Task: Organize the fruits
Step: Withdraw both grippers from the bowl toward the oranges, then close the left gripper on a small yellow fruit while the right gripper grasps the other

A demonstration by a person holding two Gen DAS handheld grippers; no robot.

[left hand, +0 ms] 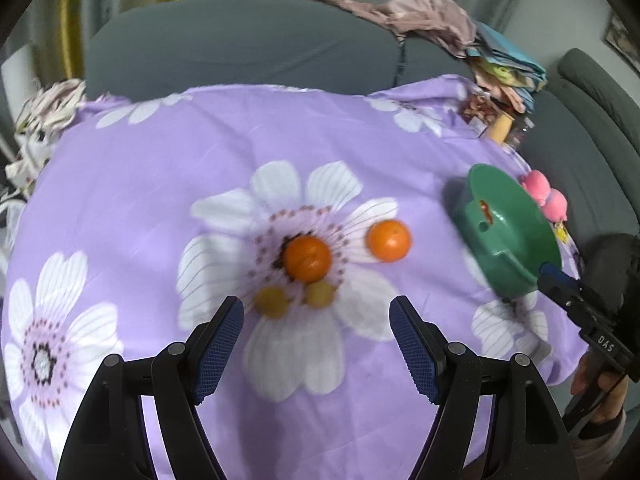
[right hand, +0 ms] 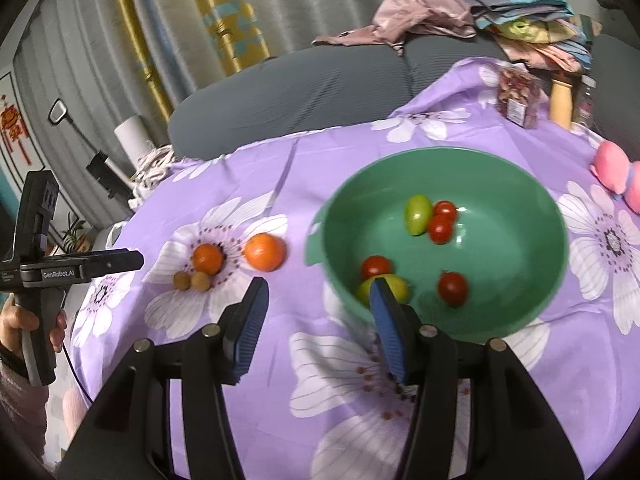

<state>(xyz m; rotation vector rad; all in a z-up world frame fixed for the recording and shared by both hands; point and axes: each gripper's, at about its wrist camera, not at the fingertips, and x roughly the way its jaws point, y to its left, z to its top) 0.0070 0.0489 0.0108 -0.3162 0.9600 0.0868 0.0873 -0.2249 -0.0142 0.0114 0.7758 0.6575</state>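
Left gripper (left hand: 316, 344), jaws apart and empty, hovers nearest the round orange tangerine (left hand: 308, 259), apparently well left of the green plastic bowl (left hand: 520, 248).

**Layout on the tablecloth**

On the tablecloth (right hand: 248, 420): two oranges (right hand: 207, 258) (right hand: 265, 251) side by side, two longans (right hand: 182, 280) (right hand: 200, 281) touching just in front of the left one. To their right, a bowl (right hand: 532, 280). Inside: cherry tomatoes (right hand: 452, 288) and grapes (right hand: 418, 213). Behind the bowl, a snack jar (right hand: 516, 98); right, a plush toy (right hand: 616, 172). Beyond the table, a sofa (right hand: 304, 92).
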